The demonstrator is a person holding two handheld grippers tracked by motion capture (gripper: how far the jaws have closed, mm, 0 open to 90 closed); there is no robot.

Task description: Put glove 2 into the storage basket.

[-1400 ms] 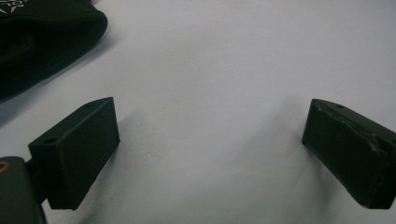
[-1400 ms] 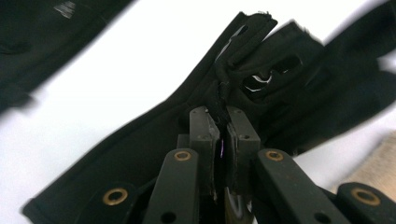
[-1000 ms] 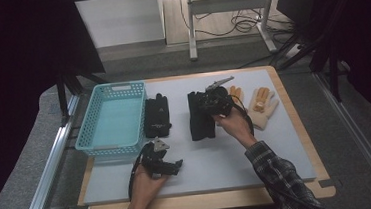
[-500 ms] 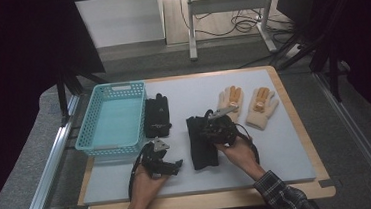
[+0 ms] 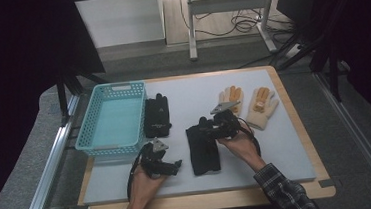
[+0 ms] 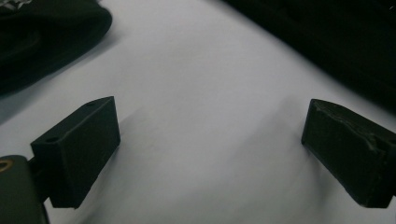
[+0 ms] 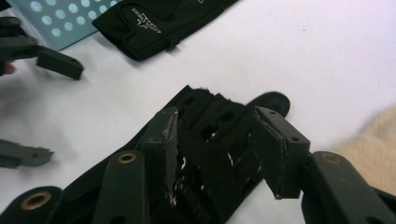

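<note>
Right tool [image 5: 210,128] sits over the upper end of the black glove [image 5: 203,150] at frame centre, jaws just opened and straddling it without pressing; its long axis runs up-down; left tool [image 5: 170,165], open and empty, waits just left

We see a table [image 5: 278,162] with a pale grey-white mat for its top and a light wooden border around it. On the mat, at the left, sits a turquoise perforated basket [image 5: 110,121]. Just beside its right wall lies a black glove [image 5: 157,115], flat, fingers pointing away from us. Nearer the middle lies a second black glove [image 5: 202,151], also flat. Toward the far right, two cream gloves with orange palms [image 5: 248,104] lie side by side, fingers pointing away, well apart from the basket.
</note>
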